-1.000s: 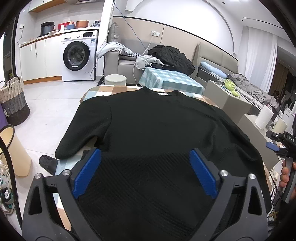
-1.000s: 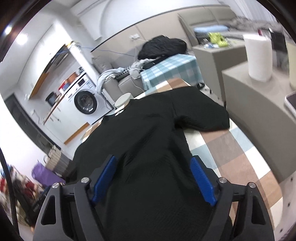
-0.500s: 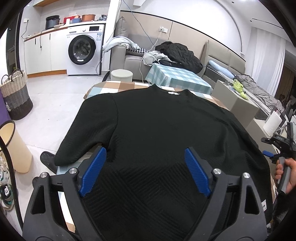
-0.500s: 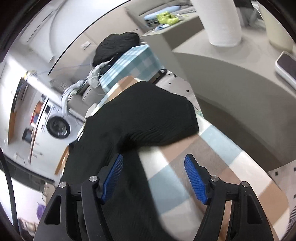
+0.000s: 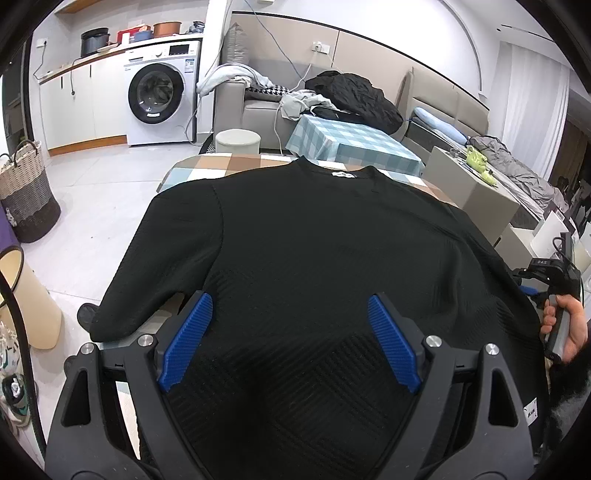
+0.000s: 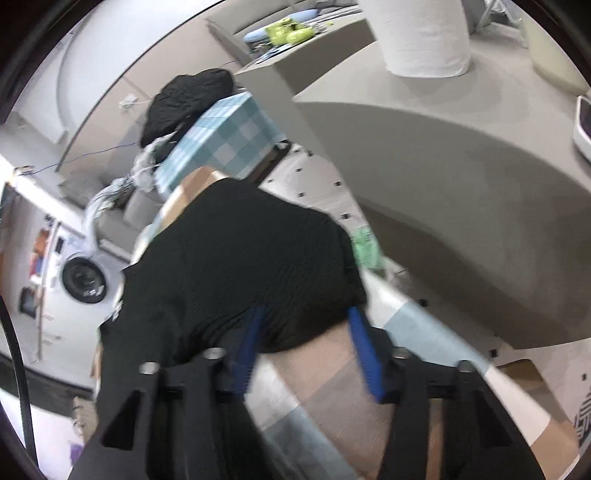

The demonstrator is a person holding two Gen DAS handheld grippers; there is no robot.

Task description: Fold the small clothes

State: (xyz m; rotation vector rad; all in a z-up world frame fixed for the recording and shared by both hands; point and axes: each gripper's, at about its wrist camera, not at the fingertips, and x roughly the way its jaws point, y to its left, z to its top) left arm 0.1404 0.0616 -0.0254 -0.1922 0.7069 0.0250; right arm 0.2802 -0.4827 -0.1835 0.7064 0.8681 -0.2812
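Note:
A black short-sleeved knit top [image 5: 325,258] lies flat on a checkered table [image 5: 236,162], collar at the far end. My left gripper [image 5: 290,339] is open above the lower body of the top, touching nothing. My right gripper [image 6: 306,343] is open at the end of the right sleeve [image 6: 258,258], its blue fingers either side of the sleeve hem; the view is blurred. In the left wrist view the right gripper [image 5: 554,284] shows at the top's right edge, held by a hand.
A grey counter [image 6: 461,177] with a paper-towel roll [image 6: 417,33] stands right of the table. A second checkered table [image 5: 351,136], sofa and washing machine [image 5: 159,96] lie beyond. A woven basket [image 5: 26,199] and a bin [image 5: 22,295] stand on the floor at the left.
My right gripper has swung right and down to the right sleeve's end and narrowed somewhat. My left gripper has drawn back slightly over the top.

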